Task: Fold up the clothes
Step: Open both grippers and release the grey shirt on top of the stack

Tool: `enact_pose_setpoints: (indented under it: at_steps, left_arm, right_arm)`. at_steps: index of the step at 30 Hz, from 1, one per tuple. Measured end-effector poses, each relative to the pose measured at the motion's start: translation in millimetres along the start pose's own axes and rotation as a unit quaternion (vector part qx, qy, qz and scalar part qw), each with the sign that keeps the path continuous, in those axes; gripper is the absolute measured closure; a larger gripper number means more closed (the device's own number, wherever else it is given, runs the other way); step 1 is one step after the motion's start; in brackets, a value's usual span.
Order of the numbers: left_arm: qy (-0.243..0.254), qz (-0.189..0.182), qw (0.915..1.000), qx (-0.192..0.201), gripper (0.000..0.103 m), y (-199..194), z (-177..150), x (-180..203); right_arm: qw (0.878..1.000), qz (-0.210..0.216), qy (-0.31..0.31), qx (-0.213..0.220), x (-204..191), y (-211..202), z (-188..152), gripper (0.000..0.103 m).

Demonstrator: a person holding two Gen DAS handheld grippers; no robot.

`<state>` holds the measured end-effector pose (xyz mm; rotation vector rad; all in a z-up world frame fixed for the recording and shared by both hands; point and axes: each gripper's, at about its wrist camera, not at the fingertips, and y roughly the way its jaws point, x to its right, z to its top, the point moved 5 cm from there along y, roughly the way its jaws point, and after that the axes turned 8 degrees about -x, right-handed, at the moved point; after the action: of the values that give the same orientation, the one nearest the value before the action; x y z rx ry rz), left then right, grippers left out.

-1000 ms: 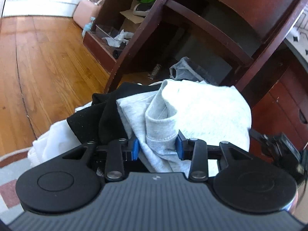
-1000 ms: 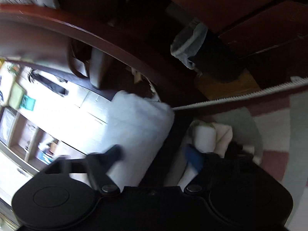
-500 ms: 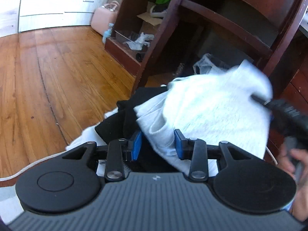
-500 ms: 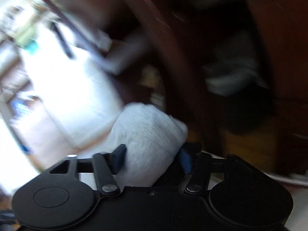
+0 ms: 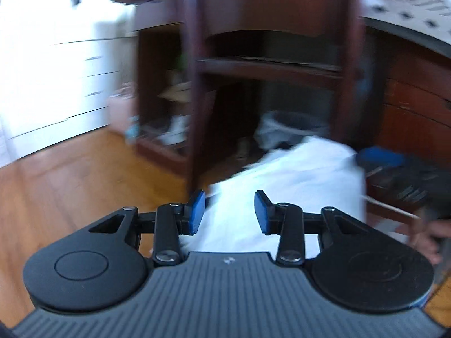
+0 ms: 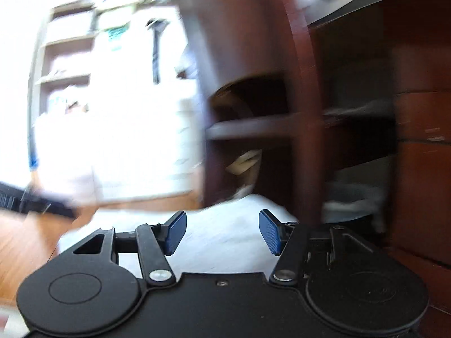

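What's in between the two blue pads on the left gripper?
The pale grey garment lies between the left gripper's blue pads in the left wrist view. The picture is too blurred to show whether the pads press it.

Soft pale cloth garment [image 5: 296, 180], glossy wood floor [image 5: 70, 191]

Both wrist views low, close, facing shared dark chair [image 5: 270, 64]

Heavy motion blur, seemingly window glare
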<state>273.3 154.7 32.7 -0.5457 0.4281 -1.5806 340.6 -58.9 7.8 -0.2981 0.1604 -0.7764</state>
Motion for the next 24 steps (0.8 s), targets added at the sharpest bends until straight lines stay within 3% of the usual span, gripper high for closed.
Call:
enact_pose_setpoints:
  at_steps: [2,4,7,10,14,21,24]
  left_arm:
    - [0.010,-0.035,0.9985,-0.042,0.064,29,5,9]
    - [0.006,-0.010,0.9962,-0.086,0.065,61,6,8]
    - [-0.024,-0.012,0.9950,-0.096,0.067,86,8,-8]
    - [-0.044,-0.008,0.9938,-0.102,0.069,89,9,-16]
    - [-0.045,-0.012,0.9936,-0.103,0.069,84,-1,-17]
    - [-0.099,-0.039,0.9902,-0.091,0.075,76,-21,-27]
    - [-0.094,-0.034,0.9897,-0.103,0.076,72,-18,-28]
  right_arm:
    - [0.999,0.014,-0.005,-0.035,1,27,-4,0.041]
    - [0.999,-0.001,-0.015,-0.048,6,48,-6,0.041]
    - [0.997,-0.025,-0.021,-0.064,13,73,-4,0.040]
    - [0.996,-0.018,-0.021,-0.087,4,96,10,0.040]
    - [0.994,-0.008,-0.016,-0.107,6,107,4,0.040]
    - [0.997,-0.032,0.036,-0.058,5,103,-20,0.040]
    - [0.997,-0.053,0.038,-0.037,1,95,-14,0.040]
